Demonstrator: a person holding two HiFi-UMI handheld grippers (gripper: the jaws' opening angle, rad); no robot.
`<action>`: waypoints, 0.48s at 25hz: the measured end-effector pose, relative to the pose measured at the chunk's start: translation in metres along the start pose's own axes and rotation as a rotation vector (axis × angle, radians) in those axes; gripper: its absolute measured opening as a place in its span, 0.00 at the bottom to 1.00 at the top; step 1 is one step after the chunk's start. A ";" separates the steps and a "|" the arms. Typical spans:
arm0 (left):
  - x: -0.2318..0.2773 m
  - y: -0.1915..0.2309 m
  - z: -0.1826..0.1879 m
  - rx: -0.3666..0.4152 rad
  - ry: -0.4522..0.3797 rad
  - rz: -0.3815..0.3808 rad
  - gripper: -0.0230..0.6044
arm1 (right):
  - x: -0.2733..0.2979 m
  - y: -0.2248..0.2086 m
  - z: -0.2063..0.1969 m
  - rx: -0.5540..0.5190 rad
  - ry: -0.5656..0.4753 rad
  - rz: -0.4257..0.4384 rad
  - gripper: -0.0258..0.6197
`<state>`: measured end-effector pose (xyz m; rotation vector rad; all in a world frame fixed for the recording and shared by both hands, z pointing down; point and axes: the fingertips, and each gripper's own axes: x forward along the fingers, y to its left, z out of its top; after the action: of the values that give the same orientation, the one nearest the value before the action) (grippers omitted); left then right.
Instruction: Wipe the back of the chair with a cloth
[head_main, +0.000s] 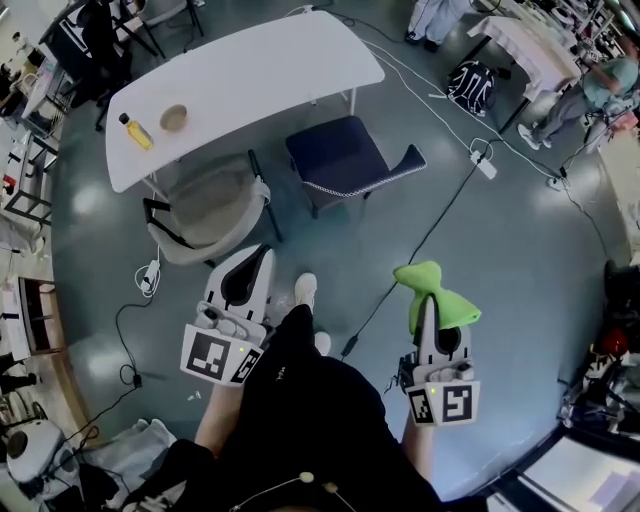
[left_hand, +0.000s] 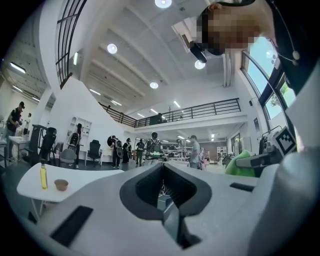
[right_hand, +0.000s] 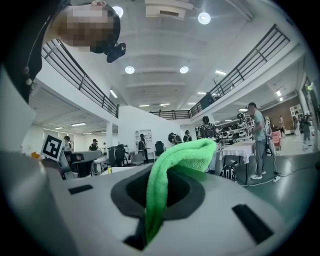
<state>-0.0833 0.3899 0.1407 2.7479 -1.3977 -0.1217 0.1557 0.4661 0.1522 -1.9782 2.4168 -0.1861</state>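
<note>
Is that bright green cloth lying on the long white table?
No, the bright green fuzzy cloth is pinched in the right gripper, well away from the long white table.

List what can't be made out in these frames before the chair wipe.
- Grey chair back: head view looks steeply down on it, so its surface can't be read.
- Bottle label: head view, too small.
- Bowl contents: head view, too small.
- Right gripper pad faces: right gripper view, green cloth covers them.
</note>
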 end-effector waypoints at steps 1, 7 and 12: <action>0.008 0.004 -0.001 -0.004 -0.001 -0.002 0.04 | 0.006 -0.004 0.001 -0.005 0.002 -0.007 0.07; 0.058 0.036 -0.001 -0.016 -0.003 -0.025 0.04 | 0.056 -0.016 0.010 -0.027 0.018 -0.033 0.07; 0.087 0.070 -0.002 -0.019 0.012 -0.036 0.04 | 0.108 -0.011 0.014 -0.038 0.035 -0.029 0.07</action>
<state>-0.0888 0.2786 0.1449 2.7539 -1.3379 -0.1195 0.1459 0.3573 0.1465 -2.0435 2.4317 -0.1773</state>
